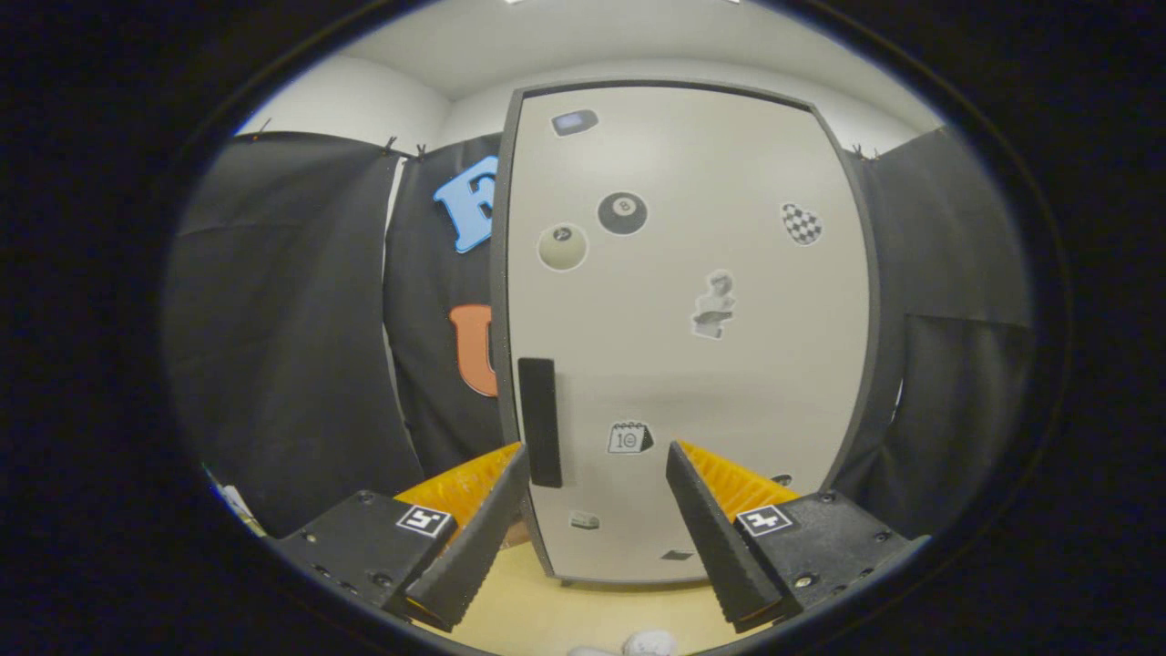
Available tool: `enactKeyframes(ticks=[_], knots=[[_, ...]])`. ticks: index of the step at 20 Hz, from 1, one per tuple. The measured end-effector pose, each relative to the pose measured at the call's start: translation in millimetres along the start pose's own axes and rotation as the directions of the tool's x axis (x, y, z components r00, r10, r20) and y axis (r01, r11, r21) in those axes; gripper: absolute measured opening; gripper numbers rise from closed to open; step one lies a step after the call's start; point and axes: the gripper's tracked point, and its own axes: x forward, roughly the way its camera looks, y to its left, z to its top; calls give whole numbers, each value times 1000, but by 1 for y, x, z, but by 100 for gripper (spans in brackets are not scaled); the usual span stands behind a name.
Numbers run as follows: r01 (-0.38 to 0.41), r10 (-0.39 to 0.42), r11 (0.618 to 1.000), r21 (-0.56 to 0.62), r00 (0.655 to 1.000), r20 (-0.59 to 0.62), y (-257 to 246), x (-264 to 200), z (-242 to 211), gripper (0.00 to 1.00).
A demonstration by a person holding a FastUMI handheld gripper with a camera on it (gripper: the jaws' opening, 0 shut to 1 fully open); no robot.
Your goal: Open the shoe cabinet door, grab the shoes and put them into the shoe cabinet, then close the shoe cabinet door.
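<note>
Just beyond the spread, empty fingers point(597, 538): cabinet door point(692, 328) shut, dark handle point(539, 421) ahead of the left finger. Shoe point(649, 643) below, between them. Risked sliding off that slim handle if approached off-centre.

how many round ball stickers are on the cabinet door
2: a black eight-ball sticker high on the closed pale grey cabinet door, and a cream ball sticker just below-left of it. The open jaws' gripper hangs before the dark handle.

tongs point(597, 460) spread wide, fingers level, gripping nothing.
</note>
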Motion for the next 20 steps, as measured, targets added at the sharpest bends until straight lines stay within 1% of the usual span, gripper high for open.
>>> enactKeyframes(ticks=[3, 7, 8, 10, 11, 16, 18, 20], knots=[[-17, 18, 1000, 22, 1000, -21, 19, 35, -7, 99], [8, -7, 999, 34, 999, -42, 26, 72, -12, 99], [13, -11, 999, 48, 999, -52, 28, 77, -14, 98], [10, -6, 998, 64, 998, -62, 34, 83, -15, 91], [17, -13, 998, 62, 998, -61, 33, 85, -14, 80], [42, -39, 997, 66, 998, -50, 33, 90, -13, 42], [57, -54, 997, 59, 997, -49, 30, 92, -13, 40], [43, -40, 998, 48, 997, -64, 30, 88, -14, 36]])
